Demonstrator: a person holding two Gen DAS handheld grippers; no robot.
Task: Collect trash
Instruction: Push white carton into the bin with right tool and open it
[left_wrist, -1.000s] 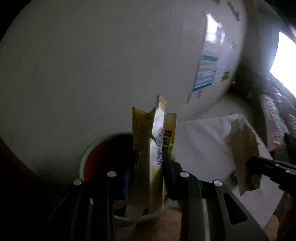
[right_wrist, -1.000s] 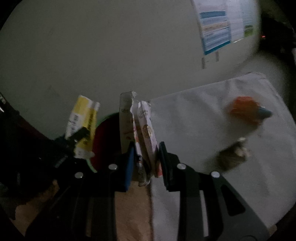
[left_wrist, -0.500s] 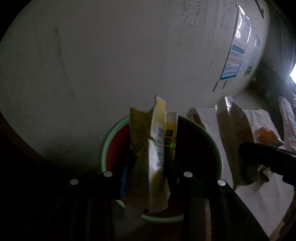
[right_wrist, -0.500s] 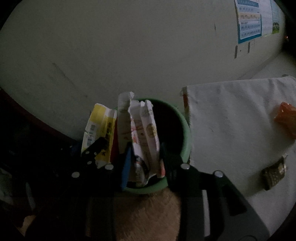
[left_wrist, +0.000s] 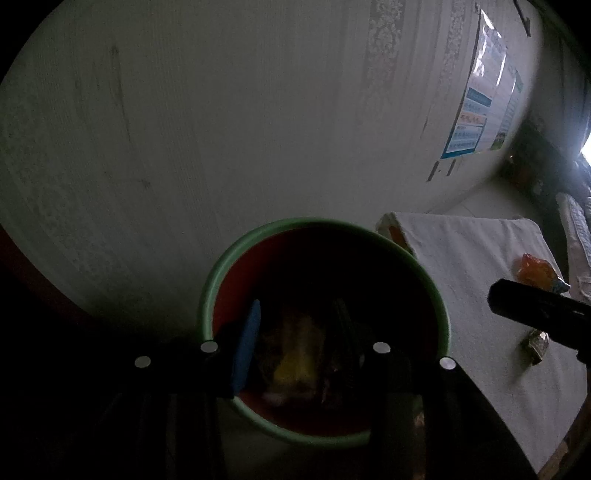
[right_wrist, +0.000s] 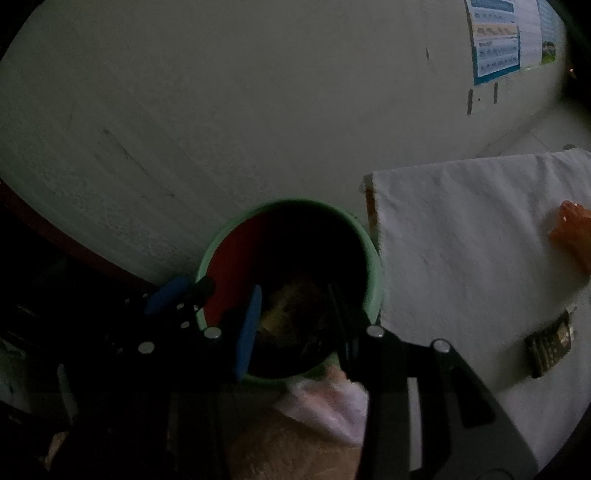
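Left wrist view: the left gripper (left_wrist: 295, 343) tilts down over a green bin (left_wrist: 441, 306), jaws spread and just opening, nothing between them. Dropped wrappers (left_wrist: 295, 362) lie inside the bin. The right gripper (right_wrist: 293, 321) hangs likewise, jaws apart and empty. Beside the bin, an orange wrapper (right_wrist: 570, 230) and a dark wrapper (right_wrist: 550, 345) lie near the white cloth's (right_wrist: 461, 236) right edge.

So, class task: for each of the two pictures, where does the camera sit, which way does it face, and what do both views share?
Left wrist: on the left hand-held gripper, looking steeply down into the green-rimmed, red-lined round bin; its own open fingers and the right gripper's tip show.
Right wrist: on the right hand-held gripper, also open, looking down into the same bin; the left gripper shows at the left.
Shared: the bin, white cloth, orange wrapper, dark wrapper, wall poster.
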